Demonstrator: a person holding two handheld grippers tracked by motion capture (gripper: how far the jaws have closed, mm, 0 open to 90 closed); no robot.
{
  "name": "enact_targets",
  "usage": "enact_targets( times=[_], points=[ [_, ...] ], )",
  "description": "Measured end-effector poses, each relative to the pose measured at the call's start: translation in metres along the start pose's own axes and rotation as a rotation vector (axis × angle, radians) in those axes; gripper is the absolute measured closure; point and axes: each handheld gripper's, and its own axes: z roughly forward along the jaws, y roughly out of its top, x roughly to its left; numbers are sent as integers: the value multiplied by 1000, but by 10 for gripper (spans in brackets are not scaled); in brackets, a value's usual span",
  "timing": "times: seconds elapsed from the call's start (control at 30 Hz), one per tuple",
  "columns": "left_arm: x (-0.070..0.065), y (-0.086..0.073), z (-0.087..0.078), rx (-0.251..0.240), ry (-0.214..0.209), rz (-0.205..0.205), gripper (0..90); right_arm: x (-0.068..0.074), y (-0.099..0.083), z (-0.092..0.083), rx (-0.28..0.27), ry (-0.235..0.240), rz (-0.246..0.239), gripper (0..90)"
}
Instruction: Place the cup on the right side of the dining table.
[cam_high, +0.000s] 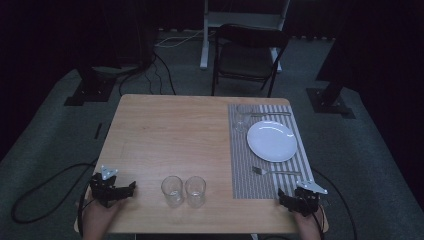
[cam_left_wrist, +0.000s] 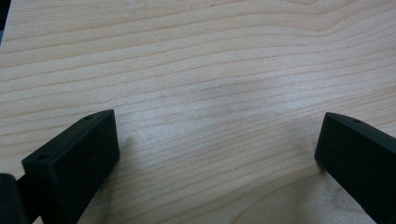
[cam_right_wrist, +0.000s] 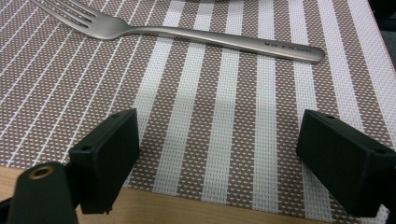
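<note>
The fork (cam_right_wrist: 187, 35) lay just ahead of the right tongs (cam_right_wrist: 219, 149), both tongs released and empty; a shallow grab could skid it toward the plate (cam_high: 272, 140).

Brown-and-white striped placemat (cam_right_wrist: 224, 121), silver fork (cam_right_wrist: 187, 33), white plate (cam_high: 272, 141), pale wood-grain table (cam_high: 170, 135).

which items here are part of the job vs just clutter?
In play, judging by what lies nearest each gripper:
- right gripper, open, and the fork just ahead on the placemat
- left gripper, open over bare table
- two glasses

Likely bystanders:
- plate
- far glass
- chair
- floor cables
</note>
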Motion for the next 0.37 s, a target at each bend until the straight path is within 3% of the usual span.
enact_targets(
  times=[0.37],
  points=[
    [0,0,0,0,0,0,2,0,0,0,0,-3,2,132]
  ],
)
